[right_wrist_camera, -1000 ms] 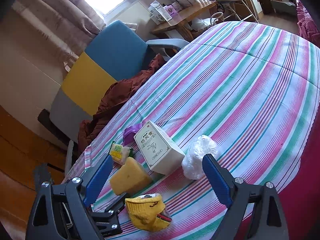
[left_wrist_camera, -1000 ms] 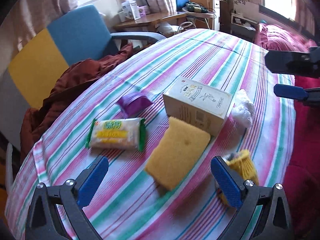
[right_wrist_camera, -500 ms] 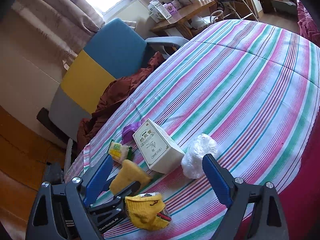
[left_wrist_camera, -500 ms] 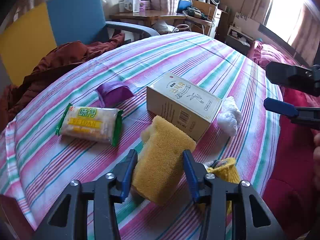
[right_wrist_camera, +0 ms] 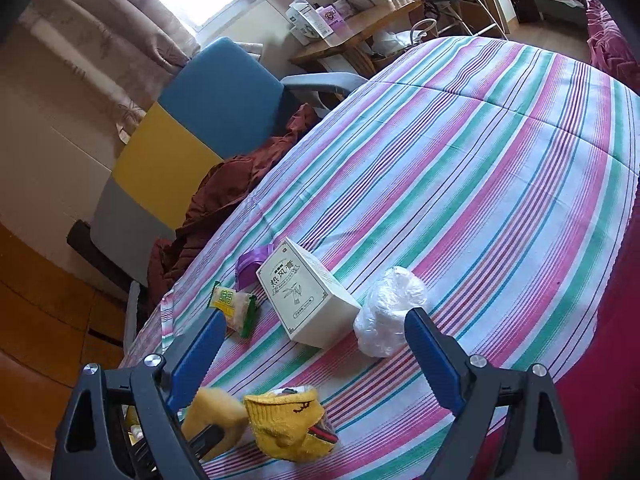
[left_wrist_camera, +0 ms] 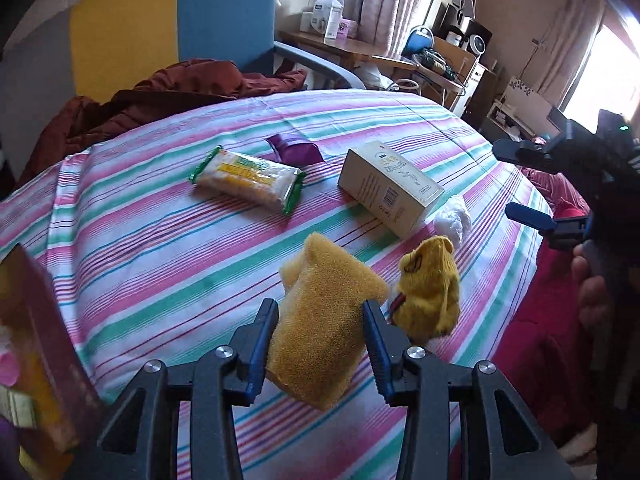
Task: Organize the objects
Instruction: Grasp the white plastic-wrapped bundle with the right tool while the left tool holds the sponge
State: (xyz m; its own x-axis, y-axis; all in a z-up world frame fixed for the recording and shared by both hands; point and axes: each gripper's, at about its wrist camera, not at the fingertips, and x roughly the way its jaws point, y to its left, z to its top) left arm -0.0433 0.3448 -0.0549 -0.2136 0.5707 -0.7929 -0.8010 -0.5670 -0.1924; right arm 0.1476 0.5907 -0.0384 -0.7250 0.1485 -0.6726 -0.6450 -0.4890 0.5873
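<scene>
my left gripper (left_wrist_camera: 318, 338) is clamped on the porous yellow sponge block (left_wrist_camera: 324, 328), lifted above the striped cloth (left_wrist_camera: 160, 248) beside the yellow knitted sock (left_wrist_camera: 430, 292); my right gripper (right_wrist_camera: 316, 344) gapes wide, holding nothing.

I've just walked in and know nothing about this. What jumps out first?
The yellow sponge pinched in the left gripper at the near edge of the striped cloth. Right beside it lies a yellow knitted sock, with a cream box further back. The right gripper hangs open above them, holding nothing.
</scene>
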